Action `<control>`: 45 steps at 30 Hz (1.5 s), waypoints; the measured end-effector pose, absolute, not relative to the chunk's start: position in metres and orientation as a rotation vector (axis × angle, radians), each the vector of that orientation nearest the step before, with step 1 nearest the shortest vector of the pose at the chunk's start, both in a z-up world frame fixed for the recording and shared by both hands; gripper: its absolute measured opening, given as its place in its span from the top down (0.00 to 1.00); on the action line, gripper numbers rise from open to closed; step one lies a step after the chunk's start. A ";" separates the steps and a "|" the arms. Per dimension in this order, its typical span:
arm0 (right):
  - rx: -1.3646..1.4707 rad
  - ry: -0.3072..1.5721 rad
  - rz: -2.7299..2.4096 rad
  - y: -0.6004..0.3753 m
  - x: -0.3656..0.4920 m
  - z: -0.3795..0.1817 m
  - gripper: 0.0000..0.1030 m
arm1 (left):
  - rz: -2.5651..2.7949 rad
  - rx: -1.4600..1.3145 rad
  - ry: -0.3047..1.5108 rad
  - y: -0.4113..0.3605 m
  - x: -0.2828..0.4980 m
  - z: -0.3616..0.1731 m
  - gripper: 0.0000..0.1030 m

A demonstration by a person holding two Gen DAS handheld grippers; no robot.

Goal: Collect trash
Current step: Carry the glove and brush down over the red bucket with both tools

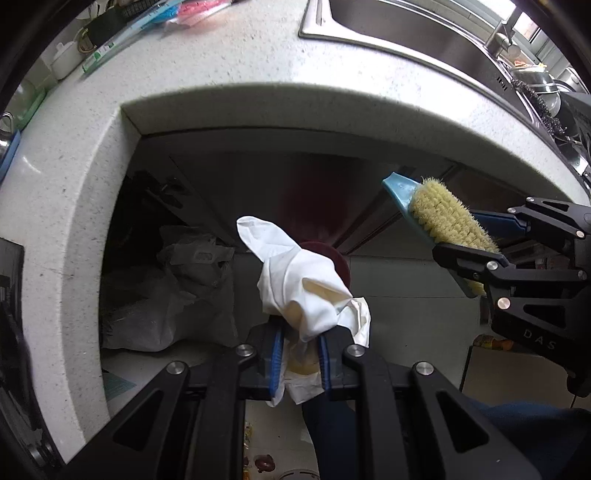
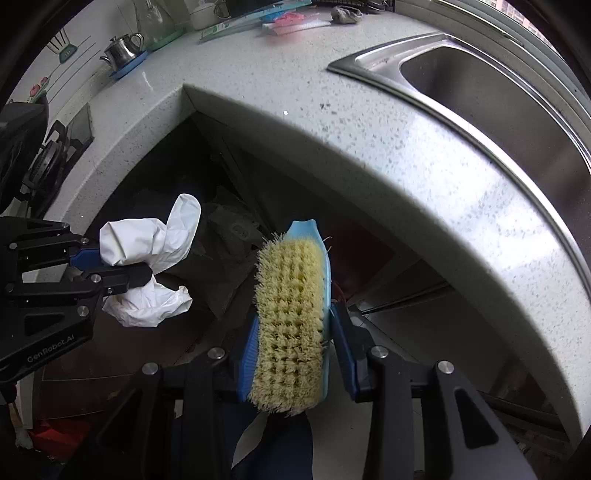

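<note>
My left gripper (image 1: 301,332) is shut on a crumpled white tissue wad (image 1: 306,284) and holds it in the air over the floor below the counter corner. The wad also shows in the right wrist view (image 2: 147,254), with the left gripper (image 2: 110,267) at the left. My right gripper (image 2: 295,325) is shut on a blue scrub brush (image 2: 291,321) with yellow bristles, held out past the counter edge. The brush shows at the right of the left wrist view (image 1: 439,218), with the right gripper (image 1: 476,240) around it. A grey plastic bag (image 1: 177,295) sits on the floor under the counter corner.
The speckled white countertop (image 1: 229,62) wraps around an inner corner. A steel sink (image 2: 498,96) is set in it at the right. A kettle (image 2: 123,50), packets (image 2: 291,20) and a stove (image 2: 48,158) stand along the back and left.
</note>
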State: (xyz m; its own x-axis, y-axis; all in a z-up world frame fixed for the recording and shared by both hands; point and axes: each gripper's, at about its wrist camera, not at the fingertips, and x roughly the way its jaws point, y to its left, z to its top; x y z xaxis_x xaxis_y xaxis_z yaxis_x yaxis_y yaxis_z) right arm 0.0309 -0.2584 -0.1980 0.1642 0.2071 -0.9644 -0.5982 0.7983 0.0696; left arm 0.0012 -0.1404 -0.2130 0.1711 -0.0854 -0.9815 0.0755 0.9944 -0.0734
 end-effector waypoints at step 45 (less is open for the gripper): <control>-0.331 1.499 0.537 -0.267 0.061 -0.573 0.66 | -0.176 -0.028 1.567 -0.169 0.053 -0.638 0.45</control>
